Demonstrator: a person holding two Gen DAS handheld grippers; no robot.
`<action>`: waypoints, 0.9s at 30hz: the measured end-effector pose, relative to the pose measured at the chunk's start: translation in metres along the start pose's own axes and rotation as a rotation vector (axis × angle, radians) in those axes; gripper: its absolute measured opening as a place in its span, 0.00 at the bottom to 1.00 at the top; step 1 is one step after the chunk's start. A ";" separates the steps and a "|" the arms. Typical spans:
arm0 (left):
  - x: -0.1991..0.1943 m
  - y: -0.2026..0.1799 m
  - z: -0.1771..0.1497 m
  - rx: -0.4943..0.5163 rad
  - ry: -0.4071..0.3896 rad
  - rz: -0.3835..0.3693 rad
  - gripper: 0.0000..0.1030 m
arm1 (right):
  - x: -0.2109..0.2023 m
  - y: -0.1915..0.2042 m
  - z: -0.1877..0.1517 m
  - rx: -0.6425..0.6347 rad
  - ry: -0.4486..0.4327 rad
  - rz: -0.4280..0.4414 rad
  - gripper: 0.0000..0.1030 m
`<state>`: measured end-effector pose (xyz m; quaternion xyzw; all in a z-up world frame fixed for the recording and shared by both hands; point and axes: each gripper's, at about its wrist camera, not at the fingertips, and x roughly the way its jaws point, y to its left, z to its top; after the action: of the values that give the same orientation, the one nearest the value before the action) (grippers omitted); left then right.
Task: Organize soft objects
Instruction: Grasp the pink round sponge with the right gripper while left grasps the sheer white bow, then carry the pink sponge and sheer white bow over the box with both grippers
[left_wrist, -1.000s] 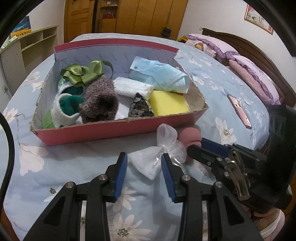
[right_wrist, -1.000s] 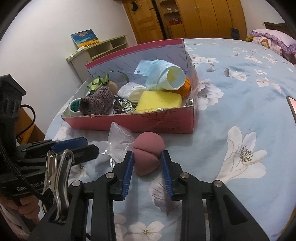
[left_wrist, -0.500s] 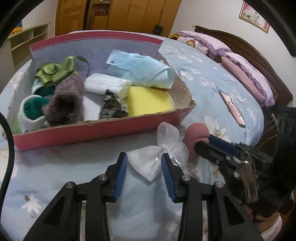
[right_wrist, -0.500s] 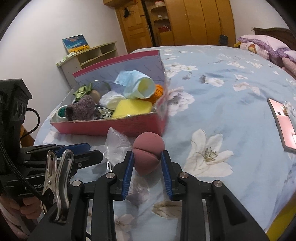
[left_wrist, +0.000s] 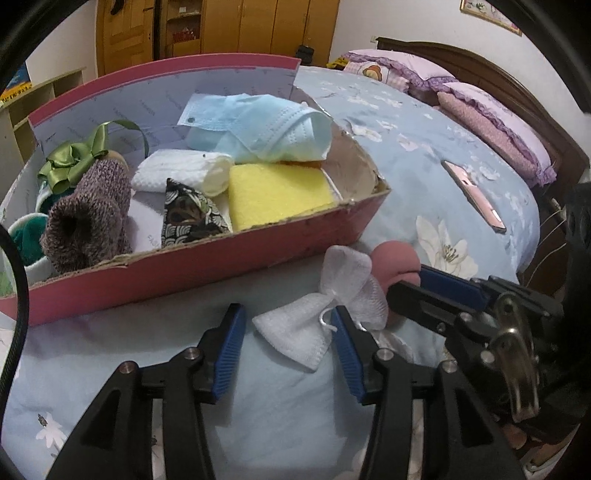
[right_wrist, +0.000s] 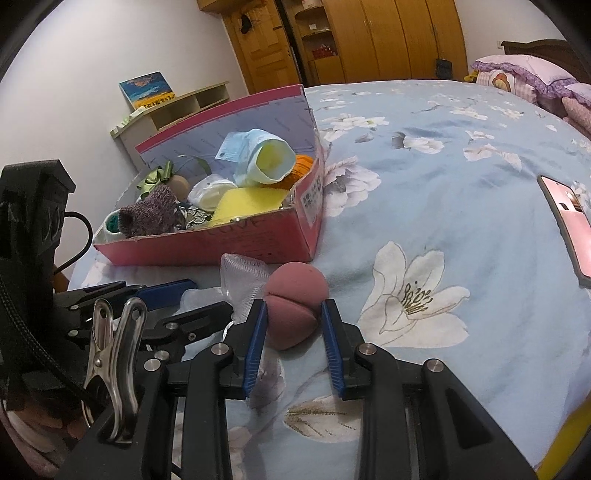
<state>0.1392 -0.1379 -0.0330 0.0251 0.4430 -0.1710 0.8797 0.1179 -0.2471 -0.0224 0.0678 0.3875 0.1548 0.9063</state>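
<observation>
Since the white mesh drawstring pouch (left_wrist: 314, 328) lies on the bed w/ its long axis slanting across the left gripper (left_wrist: 286, 347), jaws just widened, not pinching, it's nearest; right gripper (right_wrist: 291, 325) clenches the pink sponge ball (right_wrist: 295, 306) by the red cardboard box (left_wrist: 207, 273) corner.

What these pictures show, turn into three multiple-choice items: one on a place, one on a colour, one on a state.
1. The white mesh pouch lies:
A. on a pillow
B. on the bedspread, in front of the pink box
C. on a shelf

2. The sponge in the box is:
A. yellow
B. black
C. red

3. The right gripper is:
A. wide open over nothing
B. shut on the pink puff
C. inside the box

Key: B, the pouch rests on the cover outside the box's near wall; A, the flat sponge is plainly yellow; B, both blue pads press the puff's sides.
</observation>
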 end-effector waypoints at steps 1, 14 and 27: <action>0.000 -0.001 0.000 -0.001 -0.001 -0.001 0.49 | 0.000 -0.001 0.000 0.003 -0.001 0.003 0.30; -0.012 0.008 -0.007 -0.049 -0.006 -0.075 0.14 | -0.002 0.000 0.000 0.008 -0.005 0.001 0.30; -0.052 0.030 -0.009 -0.090 -0.096 -0.048 0.13 | -0.017 0.017 0.005 -0.020 -0.027 -0.027 0.30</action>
<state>0.1133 -0.0936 -0.0007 -0.0336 0.4081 -0.1729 0.8958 0.1060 -0.2364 -0.0033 0.0559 0.3746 0.1454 0.9140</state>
